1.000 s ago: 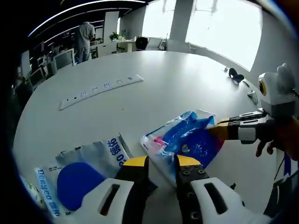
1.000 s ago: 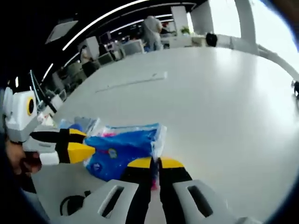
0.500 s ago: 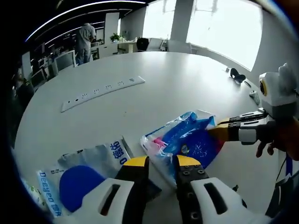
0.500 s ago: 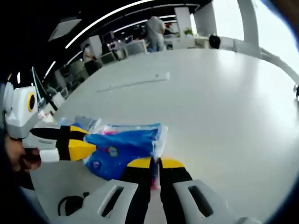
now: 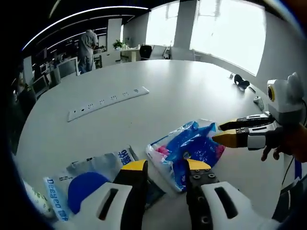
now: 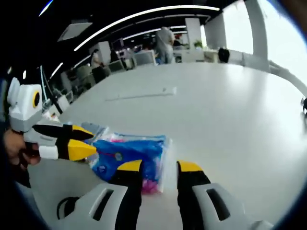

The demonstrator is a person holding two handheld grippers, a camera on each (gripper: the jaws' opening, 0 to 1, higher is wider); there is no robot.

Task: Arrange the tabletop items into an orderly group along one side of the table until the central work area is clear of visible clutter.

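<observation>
Yellow-tipped and white-bodied, the left tongs (image 5: 165, 166) stood with jaws spread apart, released, and the right tongs (image 6: 159, 167) likewise gaped wide. Half a second before, both pairs had been nearly closed, each nipping an edge of the blue bag (image 5: 192, 148); now both had let go, so the bag lay free on the bench (image 5: 158, 76). I judge this as the end of a placing step: the bag had been set down and the tongs were ready for the next item.

In the left gripper view, the blue bag lay just ahead of the left tongs and slightly to their right, its near edge between the jaw tips, while the right tongs (image 5: 225, 133) came in from the far right, tips at the bag's far edge. In the right gripper view the same bag (image 6: 127, 155) sat just ahead and left of the right tongs, with the left tongs (image 6: 88, 140) touching or almost touching its far side.

To the left of the left tongs lay a grey printed pouch (image 5: 98, 165) with a dark blue round patch, just beside the blue bag. Farther out ahead stretched one long white power strip (image 5: 108, 100), well apart from the bags. Beyond the right tongs, a small black object (image 5: 241, 81) sat near the bench's far edge.

Counted: two bags, one power strip, one small black object.
</observation>
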